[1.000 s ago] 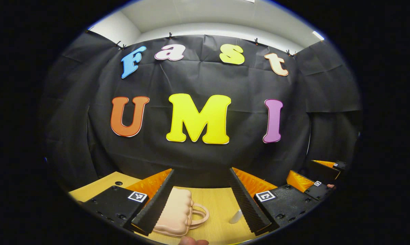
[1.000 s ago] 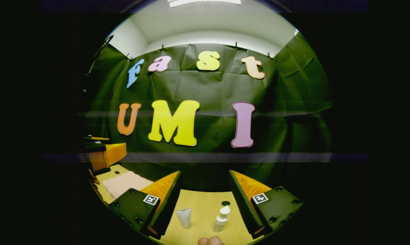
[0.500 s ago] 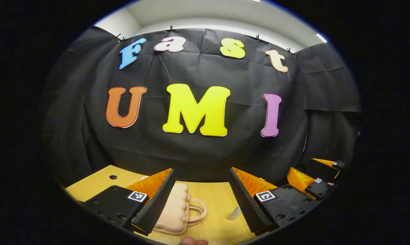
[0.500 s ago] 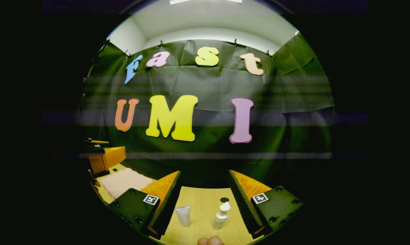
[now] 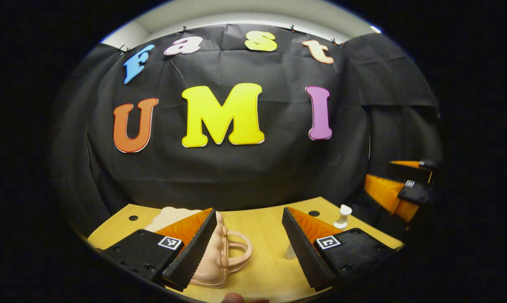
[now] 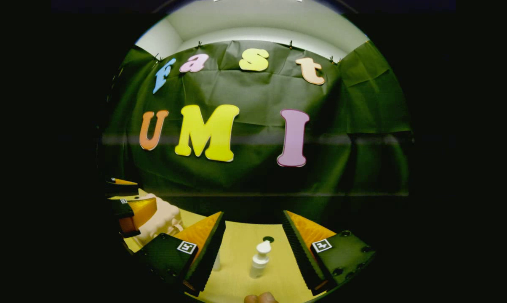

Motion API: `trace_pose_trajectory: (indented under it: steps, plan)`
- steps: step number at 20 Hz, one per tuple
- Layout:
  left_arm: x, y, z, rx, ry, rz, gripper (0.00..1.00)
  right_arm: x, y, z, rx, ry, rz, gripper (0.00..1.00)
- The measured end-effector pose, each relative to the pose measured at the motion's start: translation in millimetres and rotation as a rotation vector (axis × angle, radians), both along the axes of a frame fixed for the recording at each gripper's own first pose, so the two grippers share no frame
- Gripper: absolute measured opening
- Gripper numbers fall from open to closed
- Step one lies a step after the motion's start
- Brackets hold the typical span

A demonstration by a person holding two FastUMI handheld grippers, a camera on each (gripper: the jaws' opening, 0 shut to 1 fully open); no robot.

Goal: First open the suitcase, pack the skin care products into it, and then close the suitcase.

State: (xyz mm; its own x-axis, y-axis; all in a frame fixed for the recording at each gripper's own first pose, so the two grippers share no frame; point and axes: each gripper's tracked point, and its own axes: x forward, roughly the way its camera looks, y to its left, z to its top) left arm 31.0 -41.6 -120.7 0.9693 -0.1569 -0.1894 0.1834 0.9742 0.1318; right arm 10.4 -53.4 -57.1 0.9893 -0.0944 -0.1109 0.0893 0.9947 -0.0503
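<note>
Both claws hang wide apart, gripping nothing: the left gripper (image 5: 248,244) faces the closed suitcase (image 5: 217,256) on the table (image 5: 266,269), the right gripper (image 6: 253,252) faces the pump bottle (image 6: 259,259) standing upright

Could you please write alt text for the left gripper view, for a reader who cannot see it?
The left hand-held gripper hangs open over a wooden table, its left finger in front of a closed pale pink suitcase with a loop handle. A white tube peeks beside its right finger, a white pump bottle stands farther right, and the right hand-held gripper shows at the edge.
</note>
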Motion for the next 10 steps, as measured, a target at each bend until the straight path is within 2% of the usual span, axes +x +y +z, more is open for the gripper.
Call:
trace_pose_trajectory:
  steps: [3, 10]
  plan:
    - [10, 7, -46, 0.142, 0.069, -0.007, 1.0, -4, -25, -20, -0.017, 0.045, -0.034, 0.79]
    - [44, 30, -128, 0.597, 0.22, -0.081, 0.92, -8, -56, -32, -0.028, 0.067, -0.066, 0.8]
